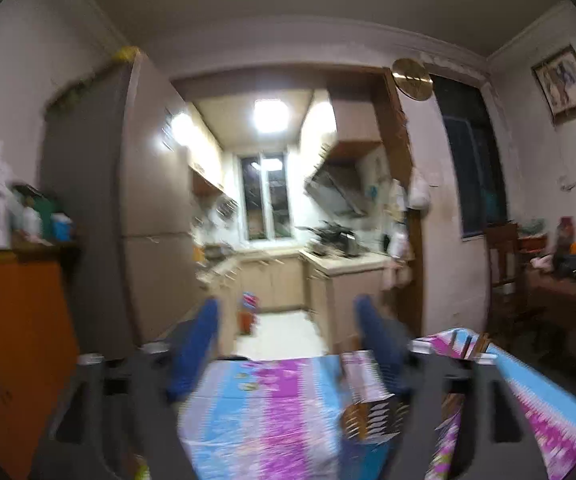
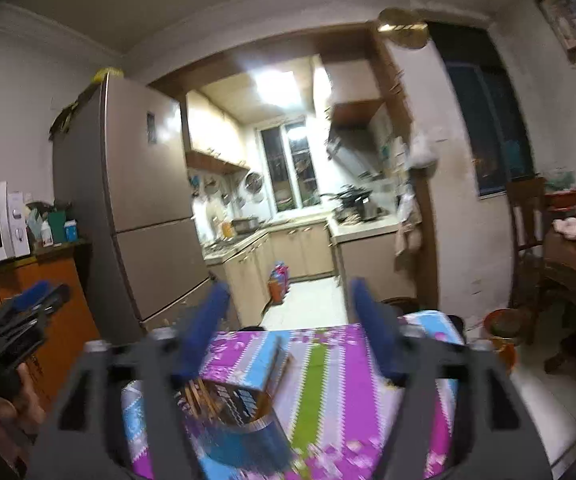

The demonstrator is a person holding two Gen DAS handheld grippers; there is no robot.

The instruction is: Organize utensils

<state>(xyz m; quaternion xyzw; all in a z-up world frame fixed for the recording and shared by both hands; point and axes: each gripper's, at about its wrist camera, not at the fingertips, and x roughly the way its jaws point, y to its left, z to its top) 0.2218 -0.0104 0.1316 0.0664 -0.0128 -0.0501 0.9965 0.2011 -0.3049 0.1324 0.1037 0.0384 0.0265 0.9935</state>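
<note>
Both grippers hover above a table draped in a striped purple and blue cloth (image 2: 328, 360). The left gripper (image 1: 288, 316) has its blue fingers spread apart, holding nothing. The right gripper (image 2: 288, 300) is likewise spread and empty. Below it stands a utensil holder (image 2: 239, 420) with chopsticks (image 2: 197, 396) inside (blurred).

Both views motion-blurred, left wrist worse. Main light: blown-out kitchen ceiling panel (image 1: 270, 115), glare on fridge (image 1: 155, 184) door. Front room dim, murky. Heavy fisheye bend, black vignette corners. Tablecloth (image 2: 328, 380) smeared up close.
</note>
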